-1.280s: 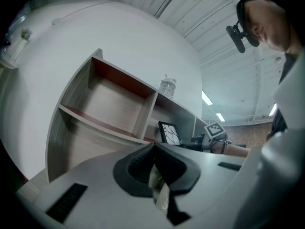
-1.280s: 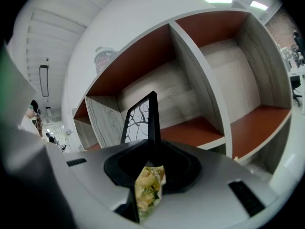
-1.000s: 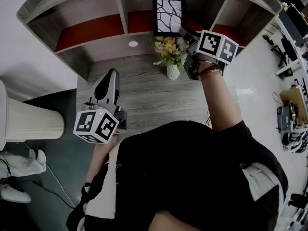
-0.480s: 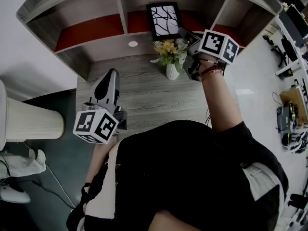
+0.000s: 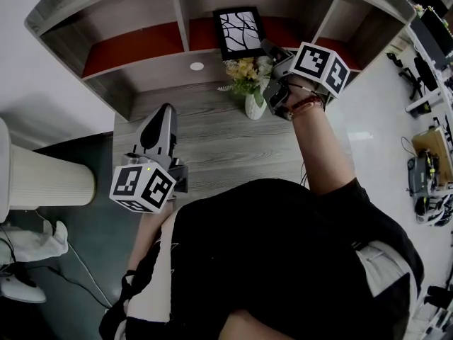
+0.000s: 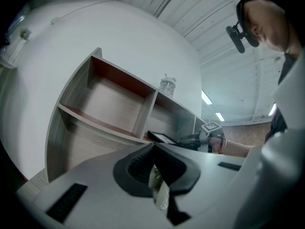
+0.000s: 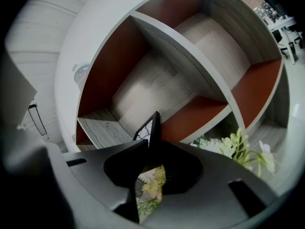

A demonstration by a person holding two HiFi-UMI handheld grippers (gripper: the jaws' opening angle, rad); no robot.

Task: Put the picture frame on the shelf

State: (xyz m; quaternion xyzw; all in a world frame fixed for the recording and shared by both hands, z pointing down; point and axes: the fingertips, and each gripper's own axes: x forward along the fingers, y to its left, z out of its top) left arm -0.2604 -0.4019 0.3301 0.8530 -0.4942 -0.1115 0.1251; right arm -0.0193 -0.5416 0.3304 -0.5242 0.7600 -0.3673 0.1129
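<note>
The right tongs (image 5: 269, 49) are gripping the black picture frame (image 5: 238, 32) by its edge, the jaws pressing on it from both sides. The frame is sitting tilted inside the middle compartment of the wooden shelf (image 5: 127, 48); whether it is touching the shelf board cannot be told. Just below it, a white vase of flowers (image 5: 253, 102) is standing on the desk (image 5: 212, 144). The left tongs (image 5: 167, 109) are hovering over the desk, well apart from the frame, jaws together and holding nothing.
</note>
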